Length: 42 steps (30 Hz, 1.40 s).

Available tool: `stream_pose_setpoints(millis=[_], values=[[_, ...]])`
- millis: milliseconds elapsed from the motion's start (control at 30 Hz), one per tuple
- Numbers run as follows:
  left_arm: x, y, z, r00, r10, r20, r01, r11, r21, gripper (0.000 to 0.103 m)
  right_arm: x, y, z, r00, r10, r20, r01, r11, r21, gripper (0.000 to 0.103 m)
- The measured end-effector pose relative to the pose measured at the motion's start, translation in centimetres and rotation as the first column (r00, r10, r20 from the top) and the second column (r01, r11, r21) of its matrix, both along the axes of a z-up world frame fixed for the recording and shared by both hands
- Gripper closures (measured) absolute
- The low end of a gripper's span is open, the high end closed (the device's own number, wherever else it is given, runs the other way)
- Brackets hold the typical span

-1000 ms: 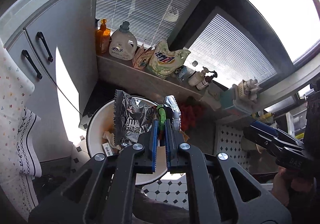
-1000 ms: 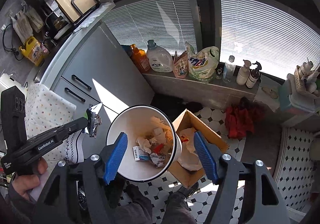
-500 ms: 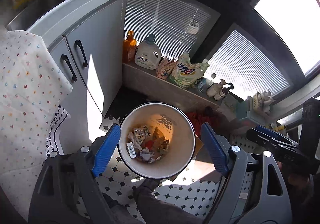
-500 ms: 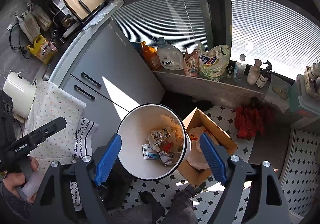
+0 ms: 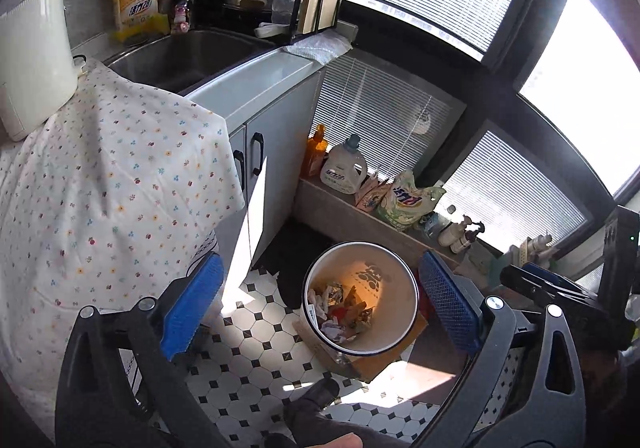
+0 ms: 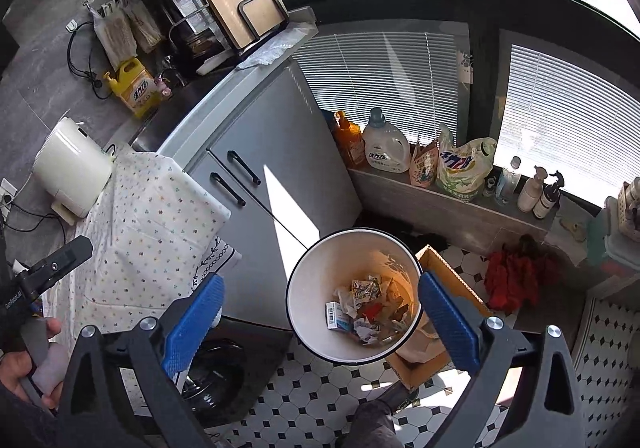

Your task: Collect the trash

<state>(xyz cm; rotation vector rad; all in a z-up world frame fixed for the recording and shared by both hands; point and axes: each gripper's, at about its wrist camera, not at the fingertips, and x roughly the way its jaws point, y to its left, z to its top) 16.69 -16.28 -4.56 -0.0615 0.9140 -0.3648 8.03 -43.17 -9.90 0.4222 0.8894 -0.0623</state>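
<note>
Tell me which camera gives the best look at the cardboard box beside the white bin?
The right wrist view. There the cardboard box shows an open corner, a side wall and pale crumpled stuff inside, right of the white bin. In the left wrist view the box is mostly hidden behind the bin; only a flat brown edge shows.

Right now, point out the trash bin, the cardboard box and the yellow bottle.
trash bin [image 6: 304, 288], right wrist view, bare inner wall on the left.
cardboard box [image 6: 448, 262], right wrist view, upper edge beside the bin.
yellow bottle [image 5: 134, 9], left wrist view, front label.

tiled floor [image 6: 304, 400] carries white bin [image 6: 308, 288] beside cardboard box [image 6: 452, 268].
</note>
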Motion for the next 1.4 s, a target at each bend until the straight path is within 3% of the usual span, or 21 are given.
stream_pose_setpoints(millis=[367,667,1067,1400], values=[[-9.7,8.0,4.8,0.988,0.104,0.111,-0.104,0.995,-0.004,0.006,-6.0,6.3,6.1,0.992,0.073,0.103,-0.068,0.996,-0.052,0.008],[-17.5,12.0,7.6,0.968,0.177,0.181,-0.176,0.984,-0.017,0.006,-12.2,10.2,10.5,0.971,0.155,0.180,-0.139,0.986,-0.097,0.008],[-25.5,16.0,10.5,0.933,0.260,0.249,-0.260,0.965,-0.035,0.006,-18.4,14.1,13.5,0.940,0.234,0.248,-0.211,0.970,-0.117,0.008],[-29.5,18.6,11.4,0.902,0.336,0.273,-0.338,0.940,-0.038,0.006,-20.8,16.2,14.8,0.914,0.281,0.291,-0.249,0.958,-0.143,0.008]])
